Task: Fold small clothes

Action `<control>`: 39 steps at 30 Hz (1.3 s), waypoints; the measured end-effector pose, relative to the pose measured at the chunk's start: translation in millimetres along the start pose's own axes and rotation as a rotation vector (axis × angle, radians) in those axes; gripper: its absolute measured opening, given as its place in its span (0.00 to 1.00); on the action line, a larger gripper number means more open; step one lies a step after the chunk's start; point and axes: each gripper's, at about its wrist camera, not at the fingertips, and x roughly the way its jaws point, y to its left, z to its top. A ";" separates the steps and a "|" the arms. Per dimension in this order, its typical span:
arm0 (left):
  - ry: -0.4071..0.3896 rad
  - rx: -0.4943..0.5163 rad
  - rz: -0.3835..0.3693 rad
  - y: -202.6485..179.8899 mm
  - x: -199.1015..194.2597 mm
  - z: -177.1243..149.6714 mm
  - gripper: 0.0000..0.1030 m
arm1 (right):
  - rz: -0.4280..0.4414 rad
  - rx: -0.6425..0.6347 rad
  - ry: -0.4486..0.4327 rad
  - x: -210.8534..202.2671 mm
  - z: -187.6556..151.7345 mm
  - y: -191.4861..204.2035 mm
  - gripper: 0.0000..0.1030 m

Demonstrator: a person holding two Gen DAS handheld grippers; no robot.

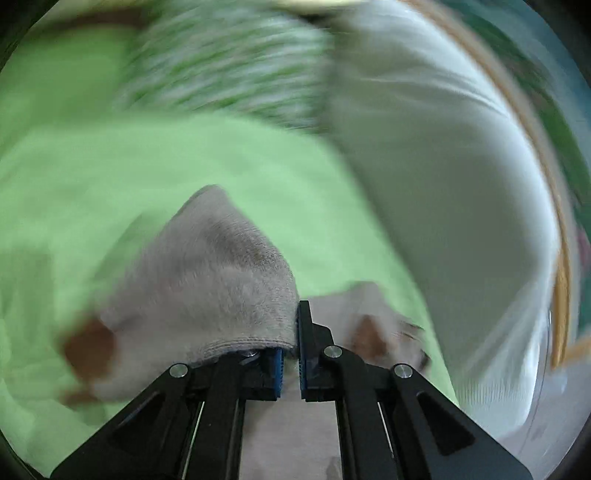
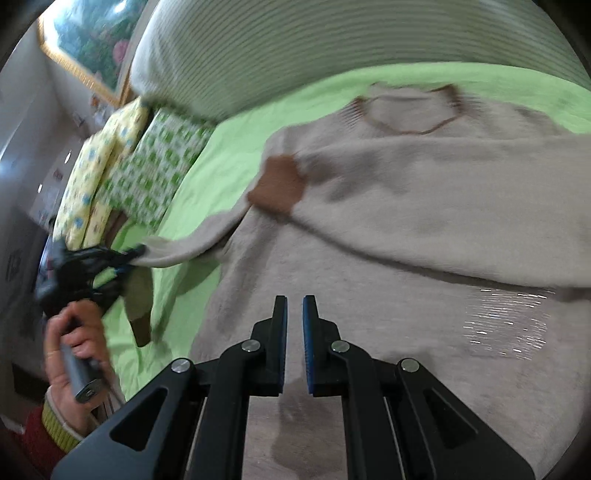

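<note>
A: How many garments on the green sheet (image 2: 236, 147)?
B: 1 beige sweater (image 2: 424, 206), with 1 brown patch (image 2: 279, 184) showing on its sleeve.
A: And beyond the sweater?
B: 2 patterned pillows (image 2: 159, 162) left of it, 1 striped cushion (image 2: 314, 48) behind it, 1 framed picture (image 2: 92, 33) farther left.
A: Grippers?
B: 2: the left gripper (image 2: 127, 258) and the right gripper (image 2: 294, 306).

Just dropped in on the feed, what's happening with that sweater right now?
A person is folding a beige sweater spread on a green bedsheet. The left gripper, held in the person's hand, is shut on the fabric at the sweater's side and lifts it off the sheet. One sleeve with a brown elbow patch already lies across the chest. The right gripper hovers over the lower body, jaws nearly closed with nothing between them.
</note>
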 end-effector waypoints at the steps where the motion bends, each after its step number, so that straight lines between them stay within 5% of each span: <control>1: -0.006 0.048 -0.027 -24.3 -0.6 0.2 0.04 | 0.000 0.000 0.000 0.0 0.0 0.0 0.09; 6: 0.009 0.384 -0.202 -174.0 7.1 -44.9 0.05 | -0.036 0.057 -0.099 -47.4 5.0 -25.8 0.09; 8: 0.063 0.552 -0.217 -221.3 23.9 -82.9 0.33 | -0.063 0.084 -0.138 -67.0 4.8 -39.7 0.09; 11: 0.145 0.760 -0.182 -251.6 53.3 -144.4 0.43 | -0.108 0.151 -0.182 -92.1 0.4 -67.8 0.09; 16: 0.284 0.891 -0.102 -210.8 79.2 -191.9 0.42 | -0.166 0.243 -0.204 -110.9 -13.1 -111.2 0.09; 23: 0.362 0.977 -0.014 -109.9 55.3 -171.9 0.48 | -0.144 0.286 -0.152 -87.6 -9.5 -119.0 0.10; 25: 0.340 0.973 0.039 -92.1 48.2 -156.3 0.48 | -0.113 0.277 -0.121 -76.3 -8.8 -108.3 0.14; 29: 0.272 0.986 0.135 -73.0 54.0 -128.0 0.49 | -0.051 0.237 -0.079 -53.2 -5.1 -79.4 0.49; 34: 0.256 1.079 0.182 -82.7 83.3 -124.8 0.49 | 0.076 0.234 0.019 -11.2 -10.4 -46.0 0.52; 39: 0.254 1.175 0.258 -85.8 113.7 -133.9 0.50 | 0.038 0.279 0.122 31.7 -18.0 -43.4 0.51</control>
